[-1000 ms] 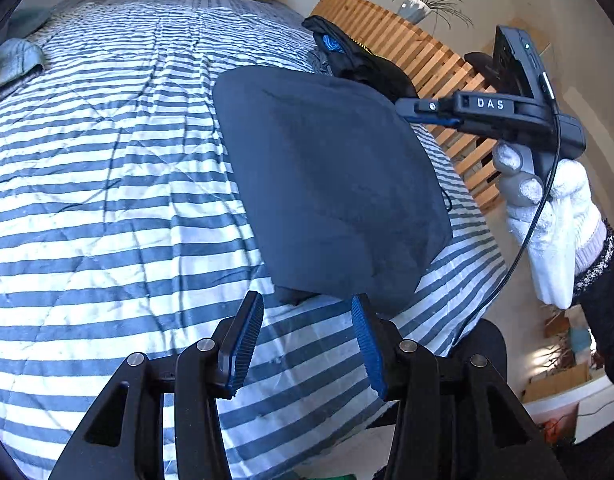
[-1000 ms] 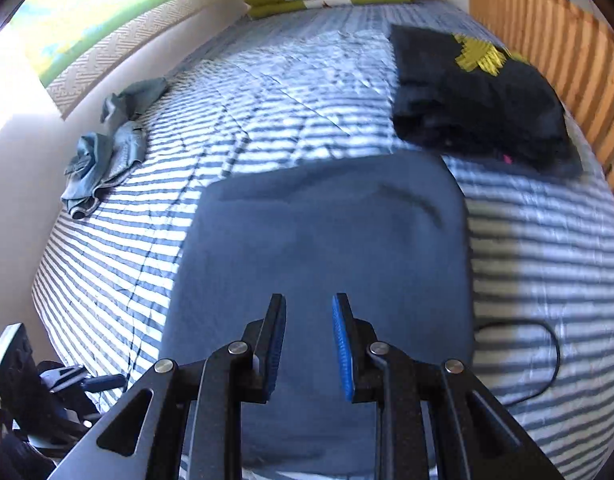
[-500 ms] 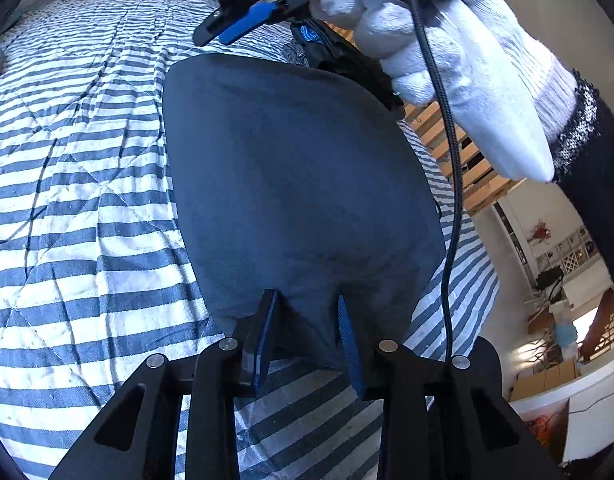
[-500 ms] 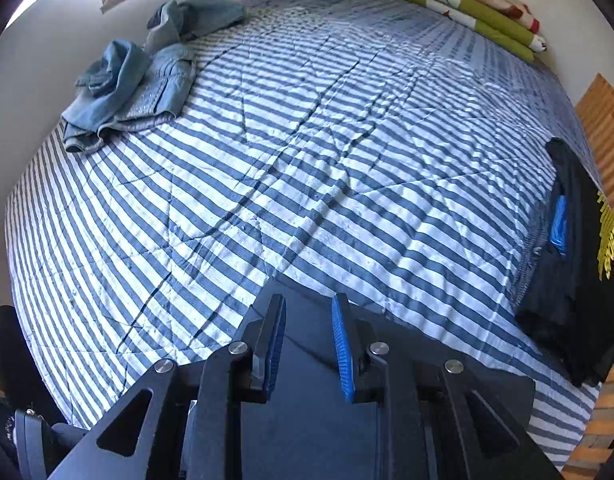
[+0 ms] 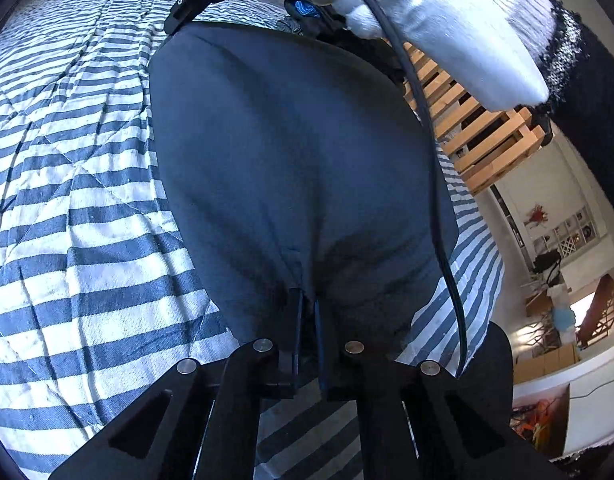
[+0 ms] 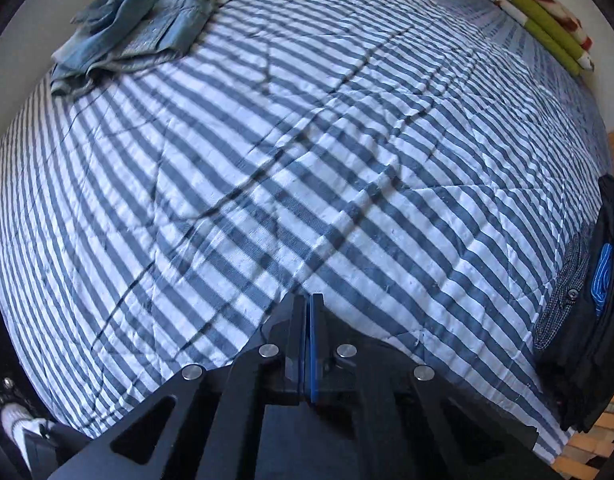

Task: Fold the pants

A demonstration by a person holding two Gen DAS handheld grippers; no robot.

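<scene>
- Blue-and-white striped quilted bedspread (image 6: 307, 140): bears everything; a crumpled pale-blue denim garment (image 6: 135, 20) lies well apart at its far corner, a pile of black clothes (image 6: 603, 300) at its slatted-wood side.
- Dark navy folded pants (image 5: 299, 152): a flat rectangle near the bed's edge; a second ago both tools hovered clear of it.
- Left gripper (image 5: 307, 320): its jaws have just closed, now clamped on the near edge, where cloth bunches between the blue pads.
- Right gripper (image 5: 183, 12), in a white-gloved hand (image 5: 427, 20): has swung to the far corner; fingers together on that edge, it seems.
- Reading: both ends appear seized, so a lift for the next fold or relocation looks imminent.
</scene>
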